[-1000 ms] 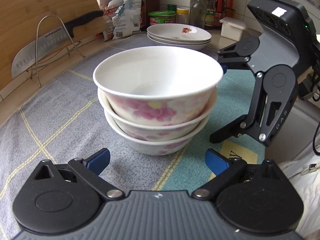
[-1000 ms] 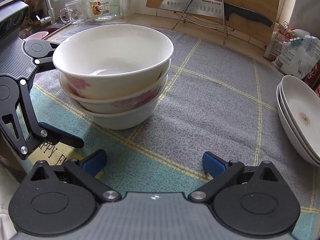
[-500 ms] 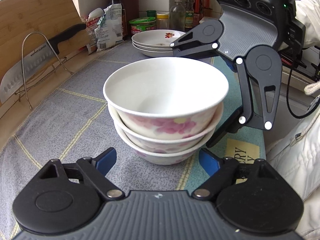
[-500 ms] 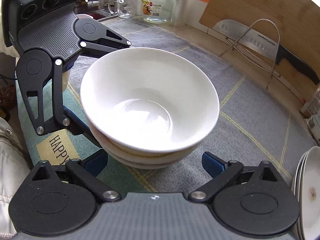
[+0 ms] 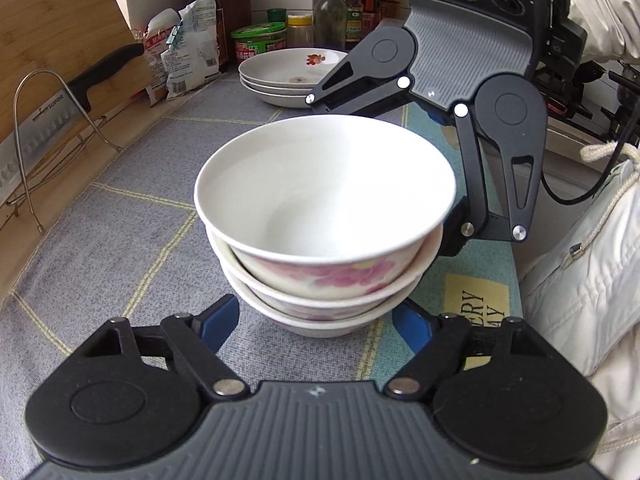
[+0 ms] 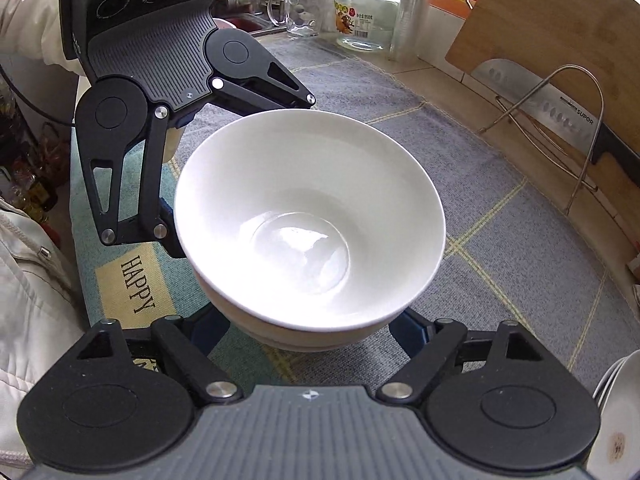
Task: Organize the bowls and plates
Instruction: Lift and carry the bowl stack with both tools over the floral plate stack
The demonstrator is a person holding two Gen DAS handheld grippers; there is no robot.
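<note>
A stack of three white bowls with pink flowers [image 5: 324,216] stands on the grey mat, also seen from above in the right wrist view [image 6: 310,232]. My left gripper [image 5: 316,322] is open, its blue pads on either side of the stack's base. My right gripper [image 6: 312,330] is open too and straddles the stack from the opposite side; it shows in the left wrist view [image 5: 404,152] behind the bowls. A stack of three plates [image 5: 288,76] sits further back on the counter, and its edge shows in the right wrist view [image 6: 616,412].
A cleaver [image 5: 36,120] rests on a wire rack against a wooden board [image 6: 560,20]. Bottles, jars and bags [image 5: 256,40] line the back wall. A glass mug [image 6: 296,12] and jar [image 6: 368,16] stand near the sink. The counter edge and my white sleeve [image 5: 580,280] are alongside.
Both grippers have moved in toward the bowl stack from opposite sides and now straddle it, still open. The bowls have not moved.
</note>
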